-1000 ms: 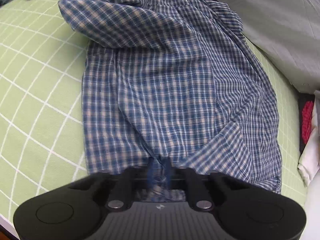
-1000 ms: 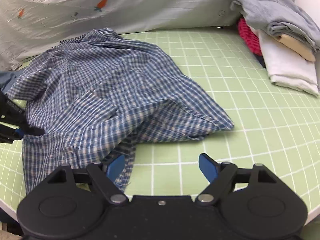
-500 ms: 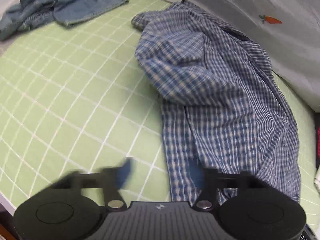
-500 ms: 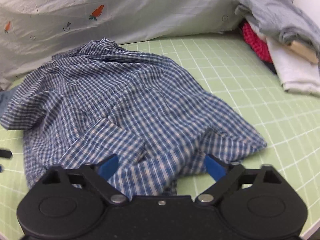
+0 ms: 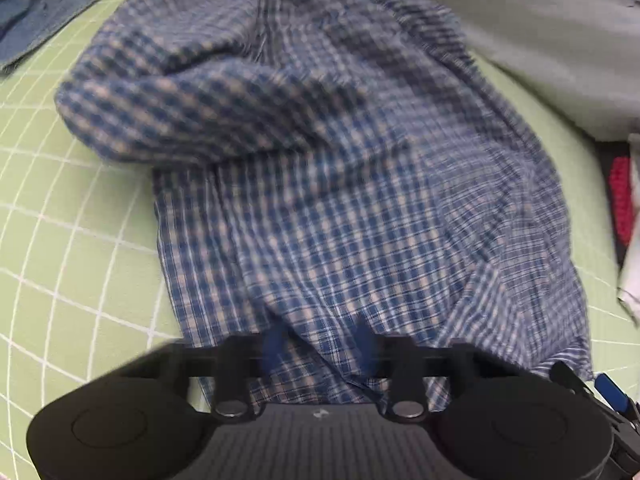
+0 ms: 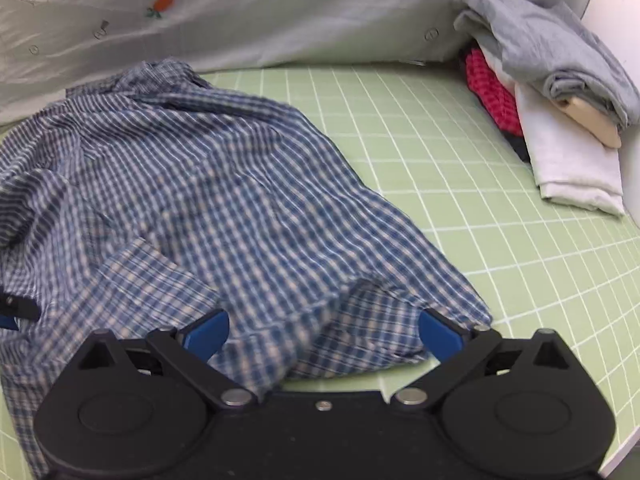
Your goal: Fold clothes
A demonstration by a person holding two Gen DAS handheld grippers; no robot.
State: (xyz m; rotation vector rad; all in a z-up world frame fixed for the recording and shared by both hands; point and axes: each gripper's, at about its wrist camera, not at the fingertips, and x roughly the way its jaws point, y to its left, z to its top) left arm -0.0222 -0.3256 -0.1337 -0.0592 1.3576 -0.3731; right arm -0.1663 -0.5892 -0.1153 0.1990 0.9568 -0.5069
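On the green mat [image 6: 460, 168] the shirt [image 6: 224, 200] lies limp and light — both your left gripper [image 5: 320, 346] and right gripper [image 6: 322, 328] gape; pinch the hem.

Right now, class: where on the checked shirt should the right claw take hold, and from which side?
Grip the checked shirt at its near hem, coming in low from the front. The right claw already straddles that raised, bunched edge with jaws open.
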